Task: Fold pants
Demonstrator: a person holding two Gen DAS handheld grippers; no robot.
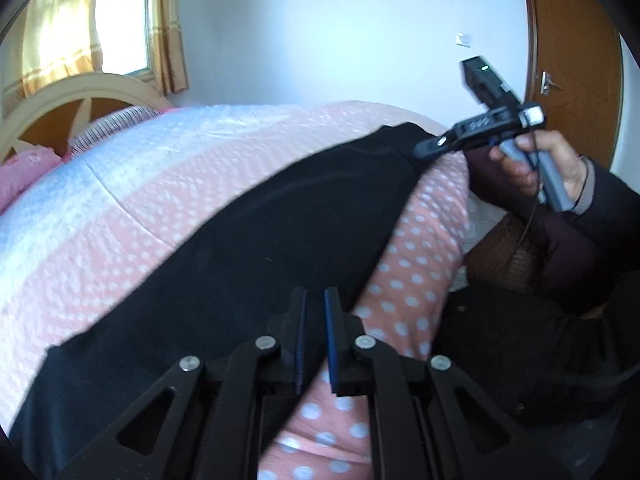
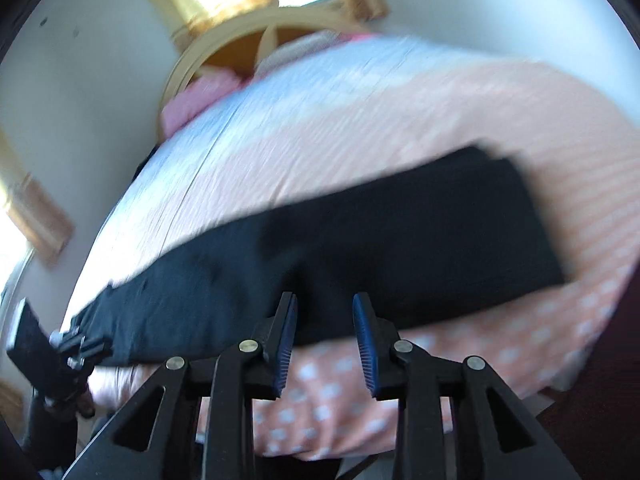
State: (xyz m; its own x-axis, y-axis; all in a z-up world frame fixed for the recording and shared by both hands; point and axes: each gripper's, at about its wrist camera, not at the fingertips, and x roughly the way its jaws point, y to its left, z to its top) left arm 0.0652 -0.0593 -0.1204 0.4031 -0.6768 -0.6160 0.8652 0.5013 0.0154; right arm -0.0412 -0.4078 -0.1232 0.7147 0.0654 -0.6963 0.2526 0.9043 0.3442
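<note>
Pink dotted bedspread (image 1: 168,184) is seen across both frames; black pants (image 1: 248,240) lie along its near edge. Left gripper (image 1: 315,340) and right gripper (image 2: 325,344) jaws are parted, empty. Slippage off the edge is judged possible if only one layer is pinched.

Window (image 1: 120,28) daylight, blurred fisheye edges

Open bedspread (image 1: 132,208) beyond the black pants (image 1: 256,240), wide and flat, I can pass there freely. Far end is blocked by the headboard (image 1: 76,92) and pink pillow (image 1: 24,176). On my right the other claw (image 1: 430,148) and the hand (image 1: 560,164) crowd the pants' corner. Polka-dot bed edge (image 2: 320,396) below my claw lies bare.
</note>
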